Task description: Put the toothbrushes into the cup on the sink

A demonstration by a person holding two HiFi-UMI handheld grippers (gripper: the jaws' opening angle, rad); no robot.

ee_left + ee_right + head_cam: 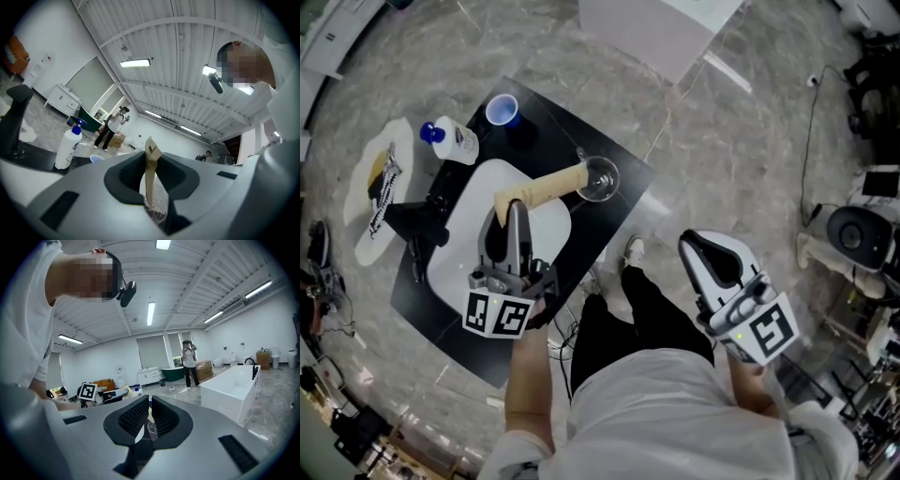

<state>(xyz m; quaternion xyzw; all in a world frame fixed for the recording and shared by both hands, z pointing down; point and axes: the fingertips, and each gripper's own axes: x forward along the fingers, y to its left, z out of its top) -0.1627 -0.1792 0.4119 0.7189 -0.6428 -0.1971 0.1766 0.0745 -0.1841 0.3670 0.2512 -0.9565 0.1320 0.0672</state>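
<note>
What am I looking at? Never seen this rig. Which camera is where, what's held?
No robot: a person holds a two-jaw gripper in each hand. The head view looks down from a head camera; the other two views ride on the grippers, looking along their jaws. On the black counter: a white sink, a clear glass cup, a blue cup, a white bottle, a black faucet. The left gripper clamps a tan toothbrush; the right gripper is empty, jaws nearly closed.

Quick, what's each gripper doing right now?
Left gripper: closed on a toothbrush.
Right gripper: closed, holding nothing.
</note>
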